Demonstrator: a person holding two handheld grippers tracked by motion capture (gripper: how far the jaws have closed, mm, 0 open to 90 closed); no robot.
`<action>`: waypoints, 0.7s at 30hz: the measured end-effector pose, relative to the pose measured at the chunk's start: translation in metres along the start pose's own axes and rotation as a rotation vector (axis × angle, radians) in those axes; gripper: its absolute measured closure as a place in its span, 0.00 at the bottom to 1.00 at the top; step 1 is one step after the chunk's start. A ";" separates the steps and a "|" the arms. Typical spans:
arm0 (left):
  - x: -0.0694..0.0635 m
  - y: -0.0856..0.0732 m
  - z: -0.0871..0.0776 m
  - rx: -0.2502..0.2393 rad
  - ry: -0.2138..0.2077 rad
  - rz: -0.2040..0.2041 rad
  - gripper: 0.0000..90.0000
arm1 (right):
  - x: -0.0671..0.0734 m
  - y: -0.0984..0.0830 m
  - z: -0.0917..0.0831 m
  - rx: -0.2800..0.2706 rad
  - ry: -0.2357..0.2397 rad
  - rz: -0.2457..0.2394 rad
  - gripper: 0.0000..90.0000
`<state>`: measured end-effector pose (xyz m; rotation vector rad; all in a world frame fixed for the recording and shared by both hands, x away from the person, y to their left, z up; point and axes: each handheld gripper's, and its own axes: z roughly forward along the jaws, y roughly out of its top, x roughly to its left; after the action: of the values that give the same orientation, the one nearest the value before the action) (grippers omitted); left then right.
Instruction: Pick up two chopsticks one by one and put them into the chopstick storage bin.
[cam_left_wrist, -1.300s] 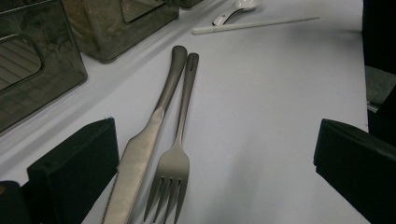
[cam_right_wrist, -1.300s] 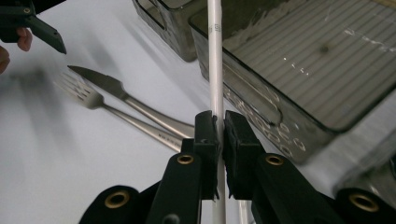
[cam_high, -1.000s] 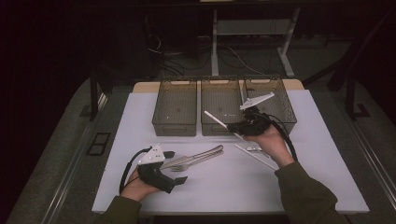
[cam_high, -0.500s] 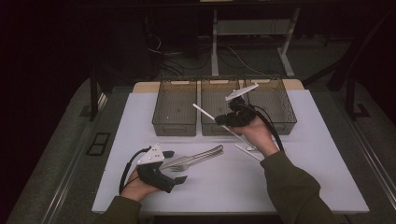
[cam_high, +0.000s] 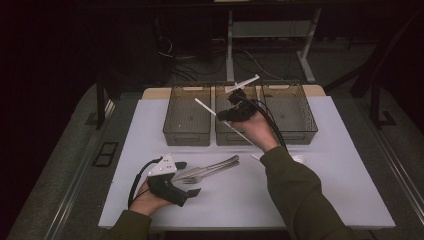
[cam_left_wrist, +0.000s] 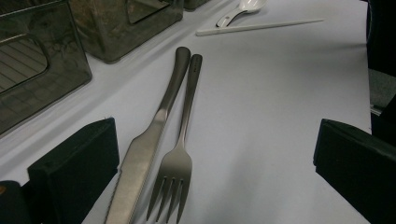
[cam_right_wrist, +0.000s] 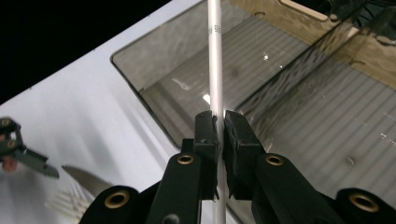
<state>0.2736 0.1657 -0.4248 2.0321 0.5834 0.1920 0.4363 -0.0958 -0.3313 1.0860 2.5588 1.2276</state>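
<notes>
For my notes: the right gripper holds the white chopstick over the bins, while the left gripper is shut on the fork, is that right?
Not quite. The left gripper is open: in the left gripper view its jaws stand wide apart, with the fork and knife lying on the table between them. The right gripper does hold the chopstick over the bins.
</notes>
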 end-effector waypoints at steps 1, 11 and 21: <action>-0.001 0.000 0.000 -0.001 -0.002 -0.004 0.00 | 0.000 0.003 0.002 0.003 0.001 0.002 0.93; -0.001 0.000 0.001 0.002 -0.012 -0.001 0.00 | 0.003 0.025 0.032 0.016 -0.014 0.027 0.93; -0.002 0.001 0.001 0.004 -0.017 0.002 0.00 | 0.002 0.046 0.065 0.045 -0.042 0.069 0.93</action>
<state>0.2719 0.1637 -0.4243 2.0358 0.5716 0.1741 0.4847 -0.0339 -0.3414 1.2052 2.5496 1.1545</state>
